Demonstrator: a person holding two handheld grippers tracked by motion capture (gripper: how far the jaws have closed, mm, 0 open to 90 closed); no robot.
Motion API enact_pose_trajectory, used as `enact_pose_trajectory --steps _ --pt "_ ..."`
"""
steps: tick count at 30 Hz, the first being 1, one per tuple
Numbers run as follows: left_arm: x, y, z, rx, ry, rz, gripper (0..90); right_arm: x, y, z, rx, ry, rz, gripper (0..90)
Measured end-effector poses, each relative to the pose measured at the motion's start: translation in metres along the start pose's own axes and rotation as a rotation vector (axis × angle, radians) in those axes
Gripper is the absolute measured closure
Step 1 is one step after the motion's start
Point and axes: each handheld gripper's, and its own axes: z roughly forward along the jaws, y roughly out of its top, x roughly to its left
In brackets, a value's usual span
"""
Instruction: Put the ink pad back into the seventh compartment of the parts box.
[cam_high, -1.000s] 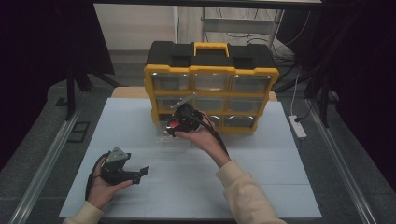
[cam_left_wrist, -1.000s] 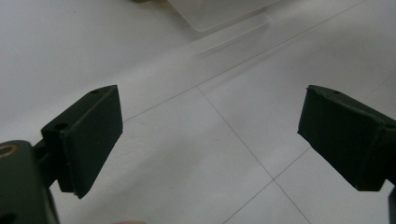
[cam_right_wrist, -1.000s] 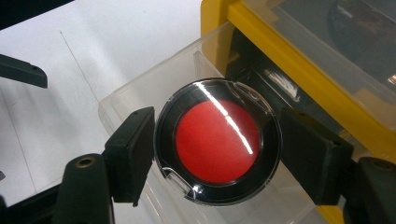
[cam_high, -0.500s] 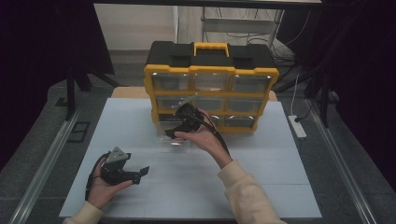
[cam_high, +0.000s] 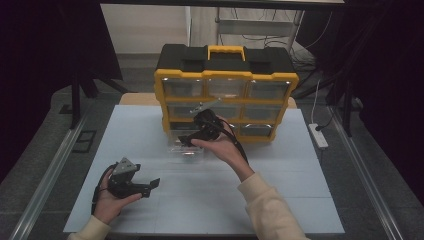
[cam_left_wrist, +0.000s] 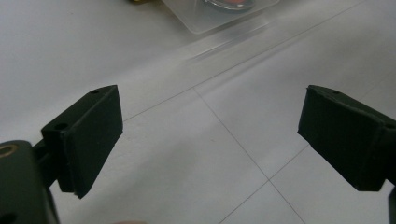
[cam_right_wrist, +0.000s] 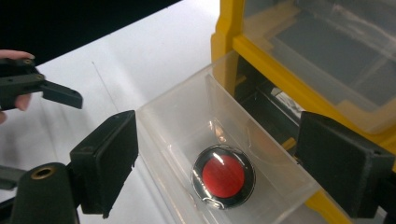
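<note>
Clear drawer (cam_right_wrist: 210, 135) sits pulled out; right gripper (cam_right_wrist: 219, 158) fingers apart above it, just closing, holding nothing.

Dim room, dark curtains (cam_high: 45, 60) both sides; grey floor (cam_high: 30, 165); white power strip (cam_high: 318, 135) off worktop's right edge.

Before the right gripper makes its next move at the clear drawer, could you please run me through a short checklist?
1. Clear drawer pulled out of the yellow organizer: ok.
2. Round red-and-black item lying in the drawer: ok.
3. Right gripper above the drawer, pads pressing on nothing, jaws just closing somewhat: ok.
4. Left gripper open over the white table, holding nothing: ok.
5. Drawer fully free of its slot: cannot tell.
</note>
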Motion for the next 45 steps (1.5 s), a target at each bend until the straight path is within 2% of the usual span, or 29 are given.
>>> enact_pose_trajectory --steps 7,11,16,21,28,38,45 --pt "0.001 0.000 0.000 -0.002 0.000 0.004 7.6 0.007 0.009 -0.024 -0.047 -0.009 -0.013 15.3" --pt "0.000 0.000 -0.001 -0.005 0.000 0.004 7.6 0.008 0.009 -0.029 -0.049 -0.011 -0.016 15.3" --pt "0.000 0.001 -0.002 -0.005 0.003 0.005 7.6 0.008 0.004 -0.030 -0.042 -0.017 -0.013 15.6" --pt "0.000 0.001 -0.002 -0.005 0.002 0.007 7.6 0.008 -0.011 -0.042 -0.047 -0.028 -0.008 16.7" --pt "-0.001 0.001 -0.002 -0.007 0.001 0.009 7.6 0.006 -0.045 -0.075 -0.063 -0.071 0.021 16.9" --pt "-0.002 0.001 -0.001 -0.003 0.001 0.007 7.6 0.002 -0.119 -0.139 -0.117 -0.152 0.111 17.3" --pt "-0.004 0.002 0.000 -0.001 0.001 0.012 7.7 0.000 -0.162 -0.173 -0.109 -0.192 0.140 16.9"
